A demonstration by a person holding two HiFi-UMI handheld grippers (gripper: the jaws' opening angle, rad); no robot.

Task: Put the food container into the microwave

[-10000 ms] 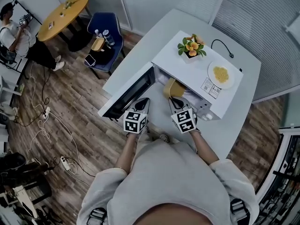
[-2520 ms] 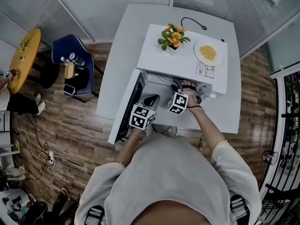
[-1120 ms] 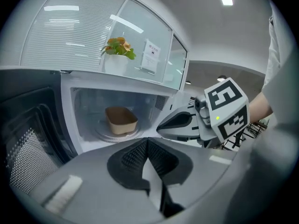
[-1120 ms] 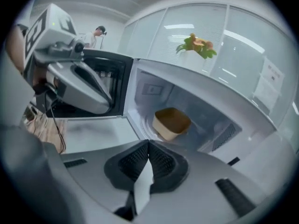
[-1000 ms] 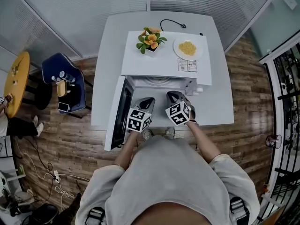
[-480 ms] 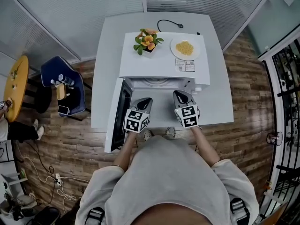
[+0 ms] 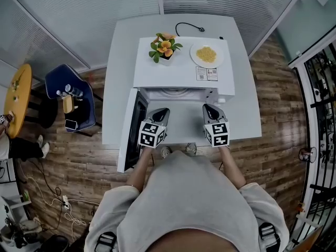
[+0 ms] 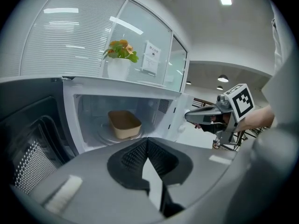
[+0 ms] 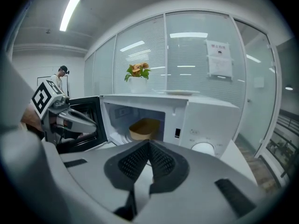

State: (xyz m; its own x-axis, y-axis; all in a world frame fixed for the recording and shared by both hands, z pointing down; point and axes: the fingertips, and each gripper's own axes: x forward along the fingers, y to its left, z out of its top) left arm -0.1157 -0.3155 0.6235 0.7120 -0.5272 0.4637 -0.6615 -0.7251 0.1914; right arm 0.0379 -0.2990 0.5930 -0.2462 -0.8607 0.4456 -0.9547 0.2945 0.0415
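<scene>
Hiding overhead: food container is sitting inside the open microwave, showing only in gripper views.
Left claw: jaws touching, gripping nothing.
Right claw: jaws touching, gripping nothing.

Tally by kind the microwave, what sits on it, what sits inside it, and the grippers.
Microwave: 1
Food container: 1
Potted plant: 1
Plate: 1
Grippers: 2, left gripper and right gripper
Total: 6
</scene>
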